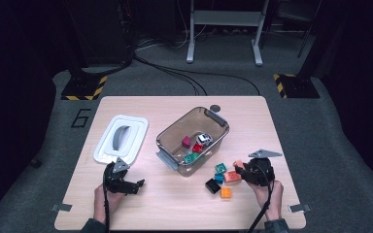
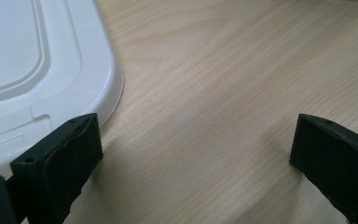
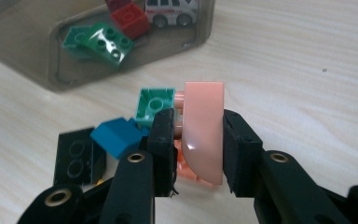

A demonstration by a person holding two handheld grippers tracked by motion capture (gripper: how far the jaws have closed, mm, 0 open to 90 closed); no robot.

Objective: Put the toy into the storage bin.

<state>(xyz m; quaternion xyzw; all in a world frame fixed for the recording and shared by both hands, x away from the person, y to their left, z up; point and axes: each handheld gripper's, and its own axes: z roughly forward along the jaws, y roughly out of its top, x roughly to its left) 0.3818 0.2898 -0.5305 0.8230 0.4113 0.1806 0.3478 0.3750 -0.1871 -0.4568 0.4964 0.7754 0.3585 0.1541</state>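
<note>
My right gripper [image 3: 198, 140] is clamped on a pink curved toy brick [image 3: 204, 130], jaws pressing its flat sides, just above the loose bricks on the table [image 1: 175, 204] – a teal one [image 3: 154, 103], a blue one [image 3: 116, 136] and a black one [image 3: 79, 158] lie close behind. The clear plastic bin [image 1: 167, 137] sits beyond them, near. I judge the brick light, rigid and glossy – likely slippery on its rounded face, so the flat sides are the right hold. My left gripper [image 2: 191, 154] stands wide open and empty over bare wood beside the white lid [image 2: 37, 70]
</note>
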